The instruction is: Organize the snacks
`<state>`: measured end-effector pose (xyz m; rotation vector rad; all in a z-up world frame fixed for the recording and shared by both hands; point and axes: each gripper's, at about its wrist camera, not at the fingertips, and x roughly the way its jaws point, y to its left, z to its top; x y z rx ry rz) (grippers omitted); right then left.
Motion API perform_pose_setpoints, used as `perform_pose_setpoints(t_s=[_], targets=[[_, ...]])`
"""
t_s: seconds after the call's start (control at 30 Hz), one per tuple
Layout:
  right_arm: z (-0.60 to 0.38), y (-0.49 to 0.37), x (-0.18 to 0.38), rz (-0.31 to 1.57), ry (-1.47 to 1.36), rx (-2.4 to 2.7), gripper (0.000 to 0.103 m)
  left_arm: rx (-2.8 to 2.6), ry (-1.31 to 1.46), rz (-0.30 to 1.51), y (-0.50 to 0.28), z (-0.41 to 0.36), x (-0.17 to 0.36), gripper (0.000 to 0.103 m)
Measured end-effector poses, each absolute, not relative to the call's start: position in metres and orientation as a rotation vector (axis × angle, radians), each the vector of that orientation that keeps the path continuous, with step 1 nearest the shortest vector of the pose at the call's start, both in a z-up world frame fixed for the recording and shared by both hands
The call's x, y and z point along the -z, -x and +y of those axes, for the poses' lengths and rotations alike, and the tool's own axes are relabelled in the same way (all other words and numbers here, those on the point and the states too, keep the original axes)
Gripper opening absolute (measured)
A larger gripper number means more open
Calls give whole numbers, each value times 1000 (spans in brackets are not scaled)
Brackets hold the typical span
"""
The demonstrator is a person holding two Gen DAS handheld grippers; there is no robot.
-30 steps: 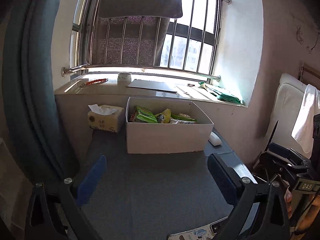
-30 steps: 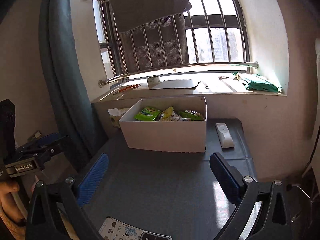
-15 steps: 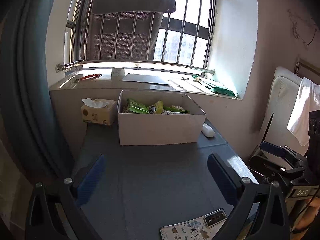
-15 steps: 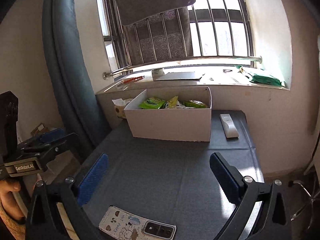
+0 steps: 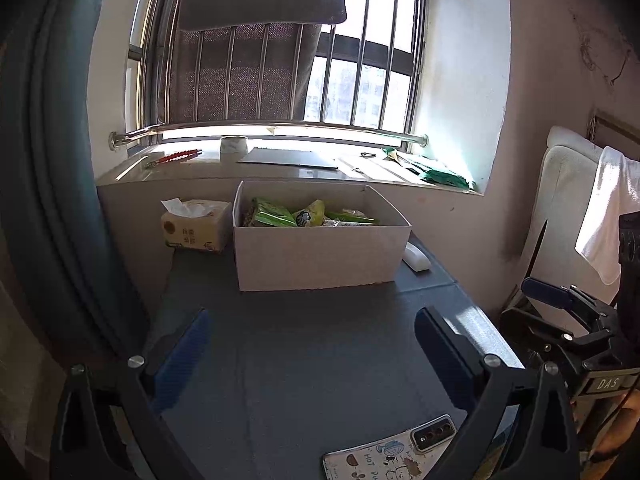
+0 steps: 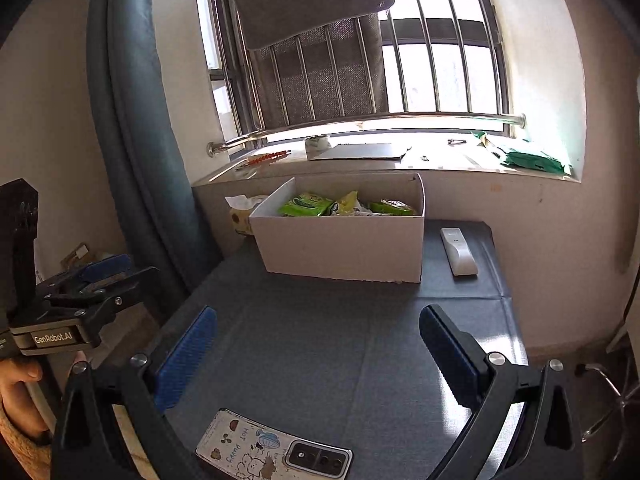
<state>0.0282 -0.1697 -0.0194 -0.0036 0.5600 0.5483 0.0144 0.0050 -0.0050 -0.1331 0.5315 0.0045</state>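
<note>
Left wrist: left gripper [image 5: 316,356] empty, jaws wide apart over table [image 5: 320,344]. Box [image 5: 320,256] at 12 o'clock holds snacks [image 5: 292,216].

Right wrist: right gripper [image 6: 320,356] likewise spread, empty. Box [image 6: 344,248] at 12; phone [image 6: 272,454] at 6.

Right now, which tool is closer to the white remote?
Right, I think. The right tool hangs over the table's near end, remote ahead to its right. The left tool sits further left; the box partly hides it.
</note>
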Motion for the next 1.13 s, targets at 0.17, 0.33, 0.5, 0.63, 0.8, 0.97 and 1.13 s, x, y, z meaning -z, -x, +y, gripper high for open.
perform_pose_setpoints(t_s=[0.17,0.33,0.5,0.63,0.8,0.97,1.13], targets=[[-168,-27,20,560,7,-552,103,-4,136,538,-16,6,7,103],[-166,-26,22,564,21,-545,103,1,133,541,-16,5,8,103],[-166,-26,23,563,20,-546,103,0,135,544,-16,6,9,103],[-167,-25,22,562,20,-547,103,2,138,545,-15,7,10,103],[-165,-25,23,566,28,-553,103,7,136,550,-16,7,11,103],[-164,-25,24,567,26,-554,103,8,134,547,-15,5,11,103],[-163,-24,25,572,31,-558,103,26,144,545,-14,5,10,103]])
